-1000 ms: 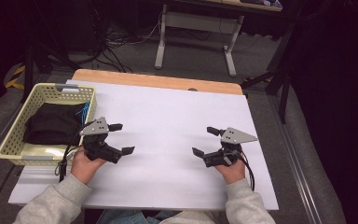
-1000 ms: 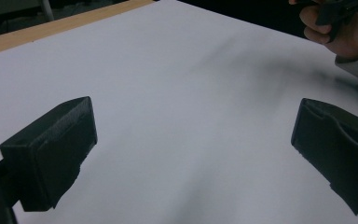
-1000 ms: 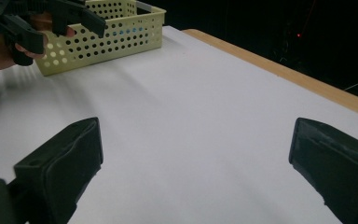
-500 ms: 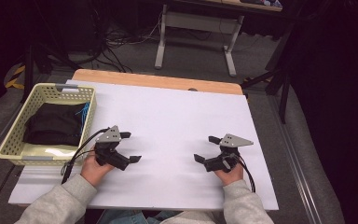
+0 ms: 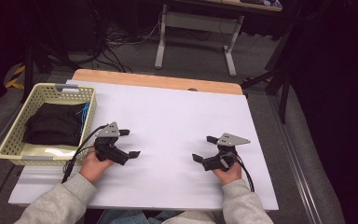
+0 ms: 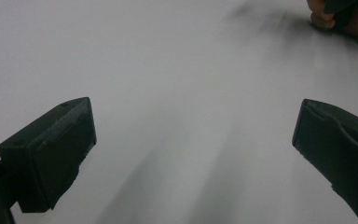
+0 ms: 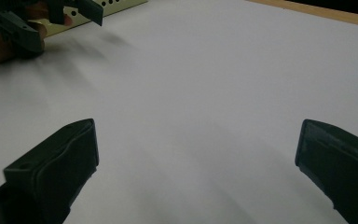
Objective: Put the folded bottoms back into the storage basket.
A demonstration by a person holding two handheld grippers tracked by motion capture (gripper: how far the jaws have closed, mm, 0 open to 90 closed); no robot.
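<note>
My left gripper [image 5: 129, 143] rests low over the white table top [image 5: 177, 116], left of centre, held in a person's hand; its jaws point right and stand wide apart. In the left gripper view the left gripper [image 6: 193, 154] is open with only bare white surface between its jaws. Right of centre, my right gripper [image 5: 203, 148] faces left toward it, also open. The right gripper [image 7: 196, 172] has nothing between its jaws in its own view, and the left gripper [image 7: 23, 23] shows far off at top left.
A pale yellow mesh basket [image 5: 46, 87] stands at the table's left edge, holding a folded black cloth [image 5: 51, 123] and something blue [image 5: 85, 111]. A wooden strip [image 5: 158, 80] runs along the far edge. Cables trail from both grippers. Desk legs [image 5: 161, 42] stand beyond.
My left gripper has moved right, away from the basket and slightly nearer the person. The right gripper has shifted a little toward the near edge. Both stayed open.
</note>
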